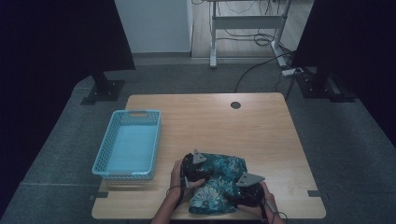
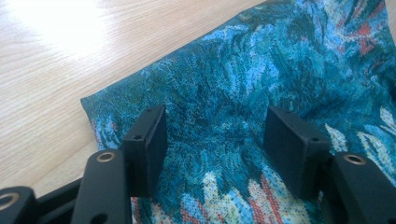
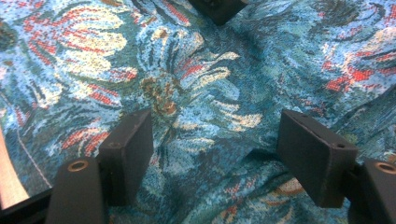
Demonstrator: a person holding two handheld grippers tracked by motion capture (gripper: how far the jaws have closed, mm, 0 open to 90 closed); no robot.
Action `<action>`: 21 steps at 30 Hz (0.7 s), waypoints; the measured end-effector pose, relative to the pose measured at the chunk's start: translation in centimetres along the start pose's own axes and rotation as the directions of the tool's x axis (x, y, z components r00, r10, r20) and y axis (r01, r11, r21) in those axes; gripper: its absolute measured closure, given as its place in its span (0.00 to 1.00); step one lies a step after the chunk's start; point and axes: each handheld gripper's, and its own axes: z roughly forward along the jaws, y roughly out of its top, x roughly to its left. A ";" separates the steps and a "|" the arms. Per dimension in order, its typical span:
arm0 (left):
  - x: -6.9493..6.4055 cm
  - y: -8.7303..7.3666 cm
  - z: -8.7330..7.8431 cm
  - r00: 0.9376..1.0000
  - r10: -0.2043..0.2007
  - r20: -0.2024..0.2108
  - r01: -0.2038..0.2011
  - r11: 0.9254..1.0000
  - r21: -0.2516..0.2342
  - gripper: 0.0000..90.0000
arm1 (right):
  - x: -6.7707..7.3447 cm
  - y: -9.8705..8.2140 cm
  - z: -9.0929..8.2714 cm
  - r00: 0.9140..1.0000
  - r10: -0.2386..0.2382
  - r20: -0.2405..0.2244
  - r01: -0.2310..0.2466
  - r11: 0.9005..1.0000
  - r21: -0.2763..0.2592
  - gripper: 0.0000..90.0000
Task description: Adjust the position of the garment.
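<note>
On wood: rumpled floral woven cloth

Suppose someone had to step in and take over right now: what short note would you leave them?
Left tongs: open, jaws wide apart, poised over the floral cloth near its left edge, nothing gripped.
Right tongs: open too, jaws spread over the cloth's patterned middle, nothing gripped.
Things: the blue-green floral cloth lies crumpled at the near edge of the wooden table. The light blue basket sits to its left with nothing in it.
Done: both tongs are brought to the cloth.
Left: close on the cloth and handle it; probably fold it or move it to the basket, though that is a guess.
</note>
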 end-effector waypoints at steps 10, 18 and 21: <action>0.3 0.4 0.5 1.000 0.012 -0.006 -0.012 1.000 0.000 0.46 | -1.2 -0.2 0.1 1.000 0.001 -0.009 -0.001 1.000 -0.024 0.32; -0.2 1.2 1.4 1.000 0.017 -0.004 -0.017 1.000 0.003 0.46 | -2.0 -0.2 -0.4 1.000 0.018 0.005 -0.018 1.000 0.005 0.33; -0.6 1.6 1.9 0.999 0.033 -0.004 -0.033 0.999 0.011 0.46 | -2.3 -0.4 -0.6 0.999 0.029 0.015 -0.029 1.000 0.012 0.33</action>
